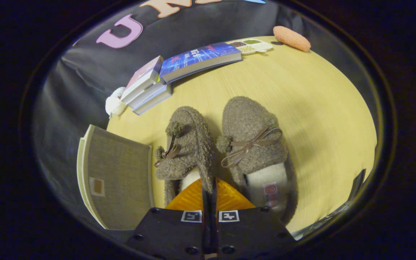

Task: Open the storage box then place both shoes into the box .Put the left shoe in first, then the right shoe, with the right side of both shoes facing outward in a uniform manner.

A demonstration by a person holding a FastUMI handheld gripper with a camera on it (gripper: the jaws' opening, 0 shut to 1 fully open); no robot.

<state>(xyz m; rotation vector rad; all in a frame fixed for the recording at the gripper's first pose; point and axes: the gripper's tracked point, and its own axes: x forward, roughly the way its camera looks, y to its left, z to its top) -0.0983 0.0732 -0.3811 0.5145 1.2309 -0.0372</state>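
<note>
Two brown fuzzy shoes with ribbon bows lie side by side on the yellow table (302, 108), toes pointing away from me. The left shoe (188, 144) is tipped onto its side, and its inner collar runs between my fingers. My gripper (209, 189) is shut on that collar, with both fingers pressed together on it. Just right of the fingers, the right shoe (255, 144) rests flat with its pale lining showing. The grey fabric storage box (117, 177) stands to the left of the shoes, a flat panel with a small patch facing me. I cannot tell whether it is open.
Beyond the shoes, a stack of books (146, 88) and a large blue book (199, 59) lie near the table's far edge. A white divided tray (253, 46) and an orange oblong pad (291, 38) sit farther right. A white soft lump (115, 104) rests by the books.
</note>
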